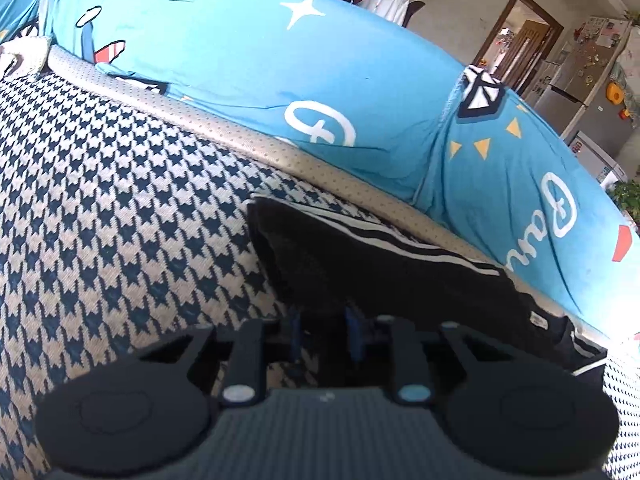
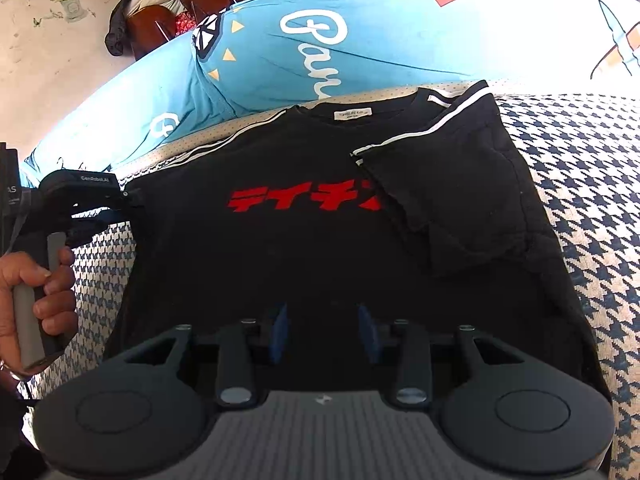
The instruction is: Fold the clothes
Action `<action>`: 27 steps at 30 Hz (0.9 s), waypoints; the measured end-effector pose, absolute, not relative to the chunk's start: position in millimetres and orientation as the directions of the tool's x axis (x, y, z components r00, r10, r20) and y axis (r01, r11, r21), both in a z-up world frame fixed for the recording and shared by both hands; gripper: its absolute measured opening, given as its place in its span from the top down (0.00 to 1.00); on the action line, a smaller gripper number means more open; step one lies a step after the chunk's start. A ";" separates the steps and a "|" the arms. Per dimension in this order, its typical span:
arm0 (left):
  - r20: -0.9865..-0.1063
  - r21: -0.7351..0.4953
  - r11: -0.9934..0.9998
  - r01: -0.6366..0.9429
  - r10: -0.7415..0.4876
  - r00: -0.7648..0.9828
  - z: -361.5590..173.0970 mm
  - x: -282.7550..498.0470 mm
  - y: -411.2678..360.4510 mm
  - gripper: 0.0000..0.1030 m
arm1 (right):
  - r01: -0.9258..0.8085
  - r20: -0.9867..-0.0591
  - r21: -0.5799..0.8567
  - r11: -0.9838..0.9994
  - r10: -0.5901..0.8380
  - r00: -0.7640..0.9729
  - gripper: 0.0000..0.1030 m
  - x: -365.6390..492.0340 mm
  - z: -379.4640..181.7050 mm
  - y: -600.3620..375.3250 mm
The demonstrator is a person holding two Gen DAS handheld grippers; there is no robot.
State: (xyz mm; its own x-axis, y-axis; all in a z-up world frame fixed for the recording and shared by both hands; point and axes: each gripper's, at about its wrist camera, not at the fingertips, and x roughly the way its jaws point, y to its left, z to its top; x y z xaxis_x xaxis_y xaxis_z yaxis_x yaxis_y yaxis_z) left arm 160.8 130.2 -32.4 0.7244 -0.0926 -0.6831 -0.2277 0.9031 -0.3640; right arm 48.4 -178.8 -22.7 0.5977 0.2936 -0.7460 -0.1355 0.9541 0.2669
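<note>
**Sofa seat, houndstooth cover**

Seat cushion [image 2: 580, 168] in navy-and-cream houndstooth weave, a dotted beige band [image 1: 224, 128] along its back edge. Black T-shirt [image 2: 280, 248] lies flat on it, collar toward the backrest, red print up, one white-striped sleeve [image 2: 440, 184] folded in over the chest. Blue printed throw [image 1: 224, 52] covers the backrest; its lower edge seems tucked behind the band.

Matt black cloth T-shirt [image 2: 304, 248] on coarse woven houndstooth cover [image 1: 120, 208], smooth blue fabric cushions [image 1: 240, 52]
</note>
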 end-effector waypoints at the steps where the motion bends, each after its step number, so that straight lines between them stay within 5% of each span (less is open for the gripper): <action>1: -0.674 -0.354 0.914 -0.200 -0.100 0.732 -30.0 159.6 123.2 0.80 | -0.133 -0.745 0.268 0.954 0.293 0.599 0.63 48.5 -22.3 -179.6; 10: -0.592 -0.207 0.975 0.076 -0.187 0.784 -8.6 144.6 53.6 0.80 | -0.115 -0.746 0.267 0.957 0.280 0.604 0.63 47.8 -20.9 -187.9; 15: -0.657 -0.120 0.929 0.350 -0.338 0.674 -23.9 132.8 1.0 0.79 | -0.092 -0.747 0.260 0.961 0.261 0.612 0.63 47.6 -21.0 -193.6; 19: -0.684 -0.089 0.885 0.456 -0.388 0.618 -34.4 121.3 -20.9 0.58 | -0.088 -0.744 0.262 0.961 0.259 0.616 0.63 48.0 -20.6 -195.9; 27: -0.644 -0.145 0.885 0.442 -0.424 0.637 -22.7 115.0 -7.4 0.41 | -0.080 -0.739 0.258 0.963 0.250 0.625 0.62 50.3 -20.2 -197.9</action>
